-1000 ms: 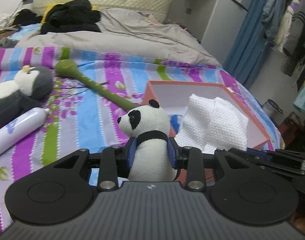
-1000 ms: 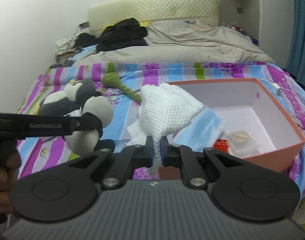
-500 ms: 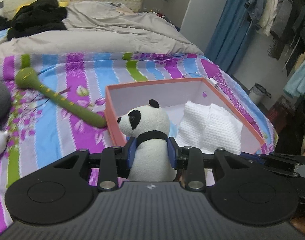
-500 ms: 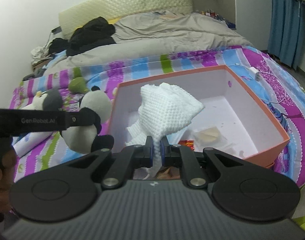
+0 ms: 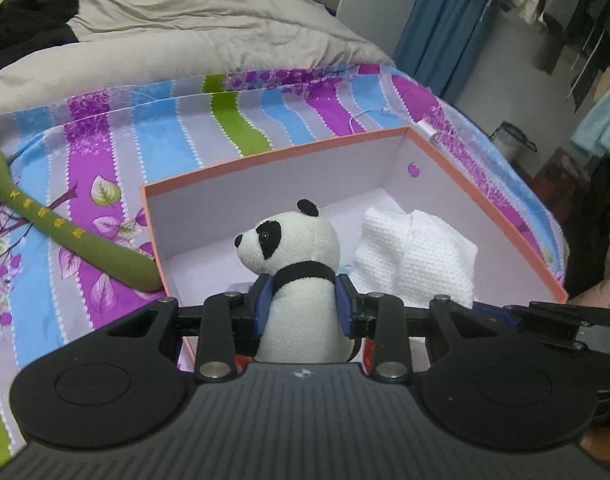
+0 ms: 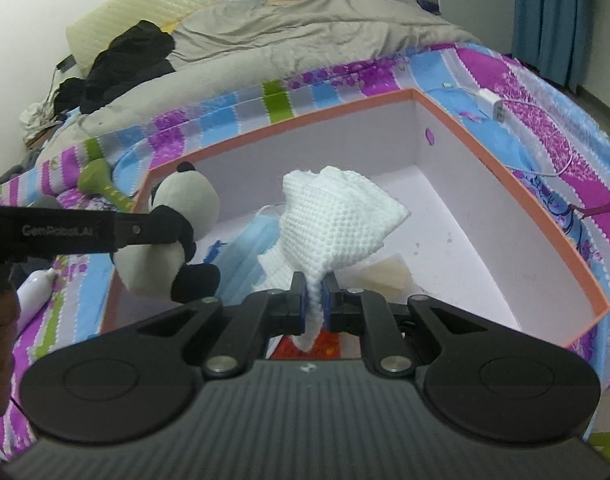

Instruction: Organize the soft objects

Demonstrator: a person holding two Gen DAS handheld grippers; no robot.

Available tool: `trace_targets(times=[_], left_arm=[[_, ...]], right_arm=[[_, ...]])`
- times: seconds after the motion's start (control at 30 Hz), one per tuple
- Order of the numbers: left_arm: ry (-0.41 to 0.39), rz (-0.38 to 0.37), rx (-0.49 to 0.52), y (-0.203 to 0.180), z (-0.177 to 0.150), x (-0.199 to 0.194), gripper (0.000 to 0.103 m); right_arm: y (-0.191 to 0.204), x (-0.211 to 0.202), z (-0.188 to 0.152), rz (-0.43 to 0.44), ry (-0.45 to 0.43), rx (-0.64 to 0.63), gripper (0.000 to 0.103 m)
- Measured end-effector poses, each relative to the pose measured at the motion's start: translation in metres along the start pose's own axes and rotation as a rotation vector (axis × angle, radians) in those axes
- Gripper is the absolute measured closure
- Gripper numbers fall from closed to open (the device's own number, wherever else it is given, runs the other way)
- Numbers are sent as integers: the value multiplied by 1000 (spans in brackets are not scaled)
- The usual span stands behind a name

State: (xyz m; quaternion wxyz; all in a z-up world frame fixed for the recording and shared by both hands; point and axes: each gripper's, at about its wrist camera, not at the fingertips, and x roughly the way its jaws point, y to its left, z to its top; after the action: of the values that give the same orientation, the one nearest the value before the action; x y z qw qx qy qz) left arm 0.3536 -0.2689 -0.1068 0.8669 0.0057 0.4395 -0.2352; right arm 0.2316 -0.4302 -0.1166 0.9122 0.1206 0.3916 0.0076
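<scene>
My left gripper (image 5: pixel 303 306) is shut on a small plush panda (image 5: pixel 297 248) and holds it upright over the near left part of an open orange box (image 5: pixel 273 156) with a white inside. It also shows in the right wrist view (image 6: pixel 169 248). My right gripper (image 6: pixel 314 304) is shut on a white waffle-weave cloth (image 6: pixel 337 220) and holds it bunched above the middle of the box (image 6: pixel 505 184). The cloth also shows in the left wrist view (image 5: pixel 417 264).
The box lies on a striped bedsheet (image 5: pixel 105 128). Inside are a blue face mask (image 6: pixel 249 248), a pale flat piece (image 6: pixel 389 272) and something red (image 6: pixel 329 350). A green stick toy (image 5: pixel 65 236) lies left of the box. A white charger with cable (image 6: pixel 493 104) lies right of it.
Both grippers have moved forward over the box with their loads. The panda and the cloth now hang above the box's inside instead of at its near edge.
</scene>
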Motion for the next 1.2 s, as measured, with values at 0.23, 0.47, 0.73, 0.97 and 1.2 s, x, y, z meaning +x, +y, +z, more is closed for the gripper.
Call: trace_targets(times=[0.23,0.47,0.73,0.97,1.2], left_arm=[[20,-1,-22,3,-2,14,64],[31,26,-35,3,0,5,50],[-57,21,-28,-2,2,-55,49],[-119,7,-25,-12,-5,-117,49],[-190,-23,9,-30,-23,-184,49]], right_arm=[[-7,15,0,-5,21,9,90],[-10,13,2,-1,36,20,71],[-4,-22,5,-22,-25,23,57],[9,-72,8,-6,-102,26,57],[28,-121,2,-7,-156,0,57]])
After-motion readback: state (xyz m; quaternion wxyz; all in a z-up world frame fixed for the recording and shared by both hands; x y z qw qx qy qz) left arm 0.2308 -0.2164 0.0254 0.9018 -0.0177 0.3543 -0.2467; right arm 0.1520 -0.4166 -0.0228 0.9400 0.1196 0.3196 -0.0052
